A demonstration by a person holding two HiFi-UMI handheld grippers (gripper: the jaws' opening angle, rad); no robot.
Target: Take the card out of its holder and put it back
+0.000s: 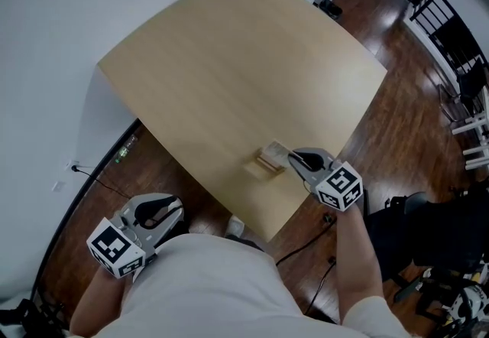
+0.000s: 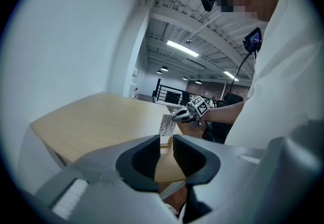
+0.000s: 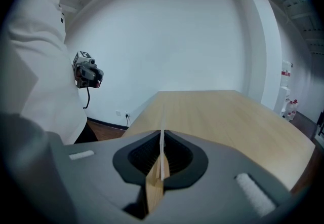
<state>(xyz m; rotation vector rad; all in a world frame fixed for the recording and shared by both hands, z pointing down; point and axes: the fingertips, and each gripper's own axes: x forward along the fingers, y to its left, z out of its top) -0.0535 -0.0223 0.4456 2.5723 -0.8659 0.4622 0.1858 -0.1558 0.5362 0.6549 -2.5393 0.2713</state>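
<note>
A white card [image 1: 276,151] stands upright at the small wooden holder [image 1: 262,166] near the table's front edge. My right gripper [image 1: 291,157] is shut on the card's right edge. In the right gripper view the card [image 3: 162,134] runs edge-on between the pressed pads of the right gripper [image 3: 162,156], with the holder [image 3: 154,190] below it. My left gripper [image 1: 170,209] hangs off the table by my body. The left gripper view shows the left gripper [image 2: 166,154] with its jaws a narrow gap apart and nothing in them, looking toward the card [image 2: 167,125] and the right gripper [image 2: 178,115].
The light wood table [image 1: 244,69] stands against a white wall, on a dark wood floor [image 1: 405,130]. Black chairs [image 1: 458,46] stand at the far right. Cables lie on the floor below the table's front edge.
</note>
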